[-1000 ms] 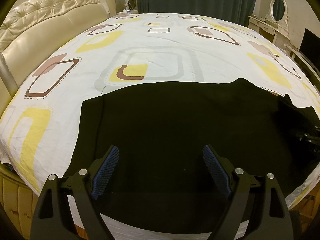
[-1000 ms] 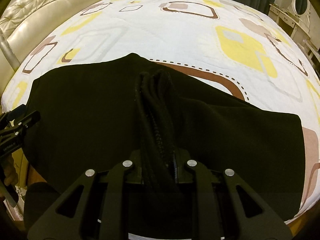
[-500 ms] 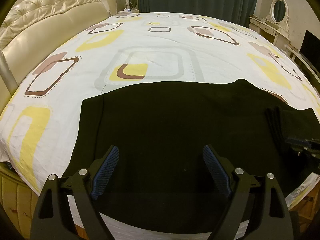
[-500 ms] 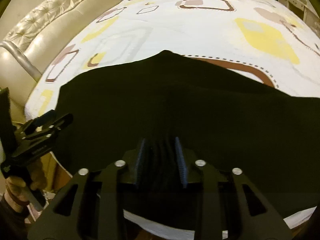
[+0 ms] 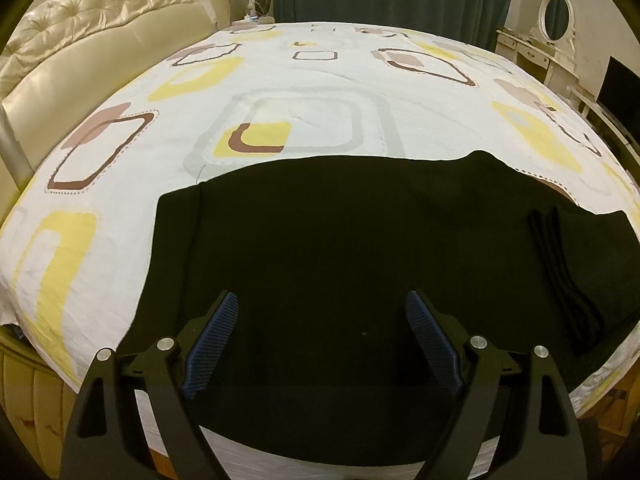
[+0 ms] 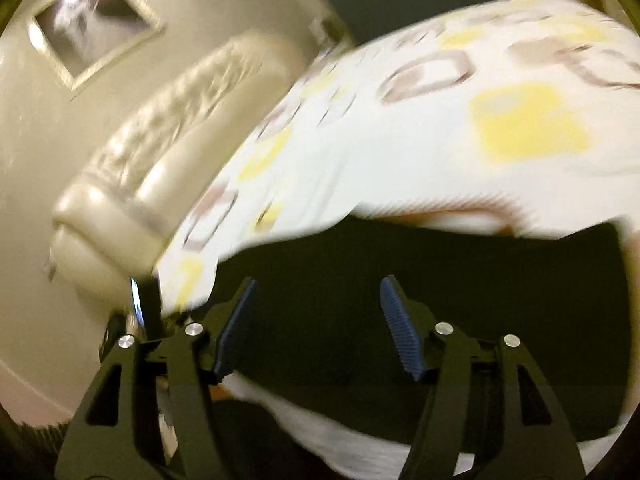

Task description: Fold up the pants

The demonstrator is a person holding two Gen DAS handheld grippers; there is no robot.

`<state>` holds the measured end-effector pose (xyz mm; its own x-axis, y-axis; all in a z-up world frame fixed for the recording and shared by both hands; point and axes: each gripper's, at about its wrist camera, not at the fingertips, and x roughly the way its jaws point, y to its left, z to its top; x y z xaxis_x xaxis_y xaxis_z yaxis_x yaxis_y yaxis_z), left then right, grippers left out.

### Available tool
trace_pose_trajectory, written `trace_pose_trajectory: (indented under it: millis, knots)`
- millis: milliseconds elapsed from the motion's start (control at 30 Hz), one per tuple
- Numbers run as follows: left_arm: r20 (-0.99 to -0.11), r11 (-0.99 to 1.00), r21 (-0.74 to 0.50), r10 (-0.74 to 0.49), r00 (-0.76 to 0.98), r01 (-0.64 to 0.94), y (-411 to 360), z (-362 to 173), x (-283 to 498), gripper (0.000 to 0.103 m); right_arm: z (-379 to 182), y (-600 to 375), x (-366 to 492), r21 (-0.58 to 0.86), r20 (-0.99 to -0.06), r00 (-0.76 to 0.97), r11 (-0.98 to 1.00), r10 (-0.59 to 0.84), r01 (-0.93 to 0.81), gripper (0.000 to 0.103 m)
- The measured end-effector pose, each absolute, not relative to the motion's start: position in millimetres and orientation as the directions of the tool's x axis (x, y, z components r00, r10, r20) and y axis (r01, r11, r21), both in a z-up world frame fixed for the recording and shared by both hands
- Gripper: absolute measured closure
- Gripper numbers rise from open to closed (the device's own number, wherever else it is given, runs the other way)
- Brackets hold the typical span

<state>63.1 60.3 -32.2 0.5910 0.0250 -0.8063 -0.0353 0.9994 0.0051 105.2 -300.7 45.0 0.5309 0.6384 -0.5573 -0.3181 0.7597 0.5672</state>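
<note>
Black pants (image 5: 340, 240) lie partly folded across the frame's lower half on the bed (image 5: 320, 92); further folds remain, I judge; left gripper (image 5: 322, 332) and right gripper (image 6: 316, 320) both gape wide, holding nothing.

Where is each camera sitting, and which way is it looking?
Left wrist view: sits on the left claw, looking across the black pants on the patterned bedsheet; only its two open fingers show.
Right wrist view: sits on the right claw, tilted and blurred, facing the headboard and a wall picture; its open fingers show.
Shared: pants, bedsheet, headboard.
</note>
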Motion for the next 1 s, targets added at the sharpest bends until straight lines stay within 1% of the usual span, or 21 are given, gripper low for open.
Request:
trace_pose_trajectory:
  millis: [67, 100, 167, 200, 233, 300, 333, 367, 400, 433, 467, 600, 733, 833, 1000]
  knots:
    - [-0.808, 0.999, 0.001, 0.022, 0.589, -0.036, 59.0, -32.8, 63.1, 0.018, 50.0, -353.6, 114.5, 0.530, -0.579, 0.618, 0.822, 0.532, -0.210, 0.035]
    - [-0.808, 0.999, 0.001, 0.022, 0.589, -0.036, 58.2, -32.8, 62.8, 0.018, 42.9, -383.3, 123.3, 0.529, -0.605, 0.635, 0.839, 0.481, -0.132, 0.035]
    - [-0.807, 0.999, 0.004, 0.022, 0.590, -0.033, 56.1, -33.0, 62.9, 0.018, 15.6, -424.0, 141.1, 0.560, -0.668, 0.593, 0.828, 0.449, 0.004, 0.035]
    - [-0.808, 1.000, 0.006, 0.023, 0.589, -0.031, 54.8, -33.3, 62.4, 0.018, -0.2, -438.2, 148.9, 0.553, -0.708, 0.563, 0.831, 0.426, 0.066, 0.035]
    - [-0.808, 1.000, 0.006, 0.022, 0.589, -0.029, 54.7, -33.9, 61.9, 0.018, -12.3, -446.8, 154.0, 0.543, -0.730, 0.547, 0.834, 0.410, 0.099, 0.035]
    - [-0.810, 1.000, 0.009, 0.021, 0.586, -0.023, 53.3, -35.0, 61.6, 0.018, -36.5, -456.4, 162.5, 0.570, -0.740, 0.508, 0.812, 0.440, 0.127, 0.036]
    - [-0.811, 1.000, 0.012, 0.022, 0.585, -0.021, 52.4, -35.8, 61.3, 0.018, -47.3, -457.9, 165.5, 0.594, -0.736, 0.490, 0.792, 0.466, 0.138, 0.047]
    - [-0.811, 1.000, 0.014, 0.023, 0.584, -0.019, 52.0, -36.3, 61.5, 0.018, -55.7, -457.9, 168.4, 0.616, -0.729, 0.475, 0.775, 0.493, 0.142, 0.066]
    - [-0.812, 1.000, 0.015, 0.023, 0.584, -0.018, 51.6, -36.7, 61.4, 0.018, -65.3, -457.1, 171.6, 0.648, -0.712, 0.458, 0.749, 0.532, 0.137, 0.070]
    - [-0.812, 1.000, 0.016, 0.023, 0.583, -0.017, 51.1, -36.7, 61.4, 0.018, -70.6, -456.7, 171.9, 0.651, -0.711, 0.457, 0.746, 0.535, 0.141, 0.075]
    - [-0.812, 1.000, 0.014, 0.022, 0.583, -0.018, 51.2, -36.7, 61.4, 0.018, -76.6, -456.9, 173.1, 0.654, -0.710, 0.451, 0.743, 0.540, 0.140, 0.077]
    - [-0.813, 1.000, 0.011, 0.017, 0.582, -0.015, 51.4, -37.6, 62.2, 0.018, -89.8, -474.9, 171.9, 0.726, -0.656, 0.462, 0.666, 0.597, 0.170, 0.077]
    - [-0.813, 1.000, 0.011, 0.016, 0.583, -0.013, 53.9, -37.3, 61.7, 0.018, -83.1, -481.7, 159.7, 0.784, -0.592, 0.485, 0.598, 0.643, 0.164, 0.068]
    - [-0.813, 1.000, 0.004, 0.015, 0.582, -0.019, 55.3, -37.2, 62.1, 0.018, -79.1, -492.4, 132.4, 0.815, -0.552, 0.496, 0.561, 0.670, 0.148, 0.060]
    - [-0.817, 1.000, -0.011, 0.007, 0.577, -0.028, 56.1, -37.1, 62.1, 0.018, -86.1, -500.0, 80.2, 0.845, -0.514, 0.482, 0.516, 0.710, 0.142, 0.059]
